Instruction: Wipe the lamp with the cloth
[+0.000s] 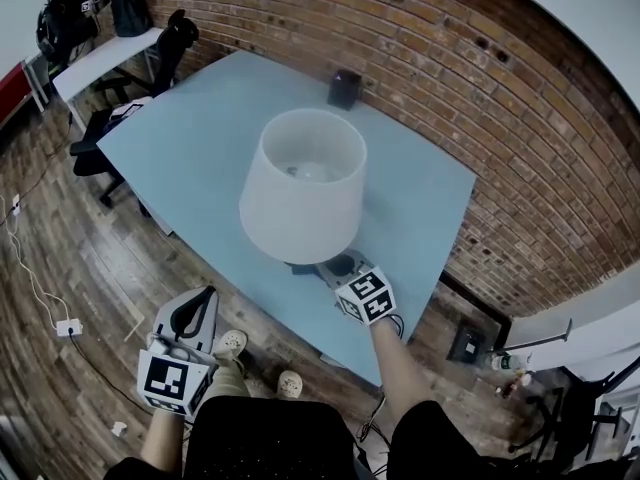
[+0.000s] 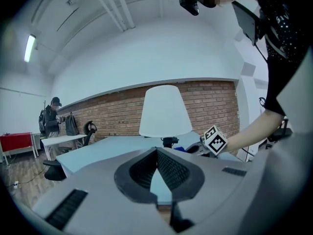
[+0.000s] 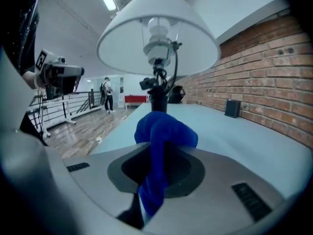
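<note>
A lamp with a white shade (image 1: 303, 183) stands in the middle of the light blue table (image 1: 190, 158). Its dark stem (image 3: 158, 99) rises just ahead of my right gripper (image 3: 159, 153), which is shut on a blue cloth (image 3: 164, 133). In the head view that gripper (image 1: 340, 267) sits at the lamp's foot, under the shade's near rim. The bulb and fitting show inside the shade (image 3: 157, 33) from below. My left gripper (image 1: 203, 298) hangs off the table's near-left edge, over the floor, shut and holding nothing. In the left gripper view, the jaws (image 2: 157, 152) point toward the lamp (image 2: 165, 110).
A small black speaker (image 1: 344, 89) stands on the table's far side by the brick wall (image 1: 480, 98). A white desk (image 1: 100, 58), office chairs and a person (image 1: 65, 18) are at the far left. Cables lie on the wooden floor (image 1: 50, 298).
</note>
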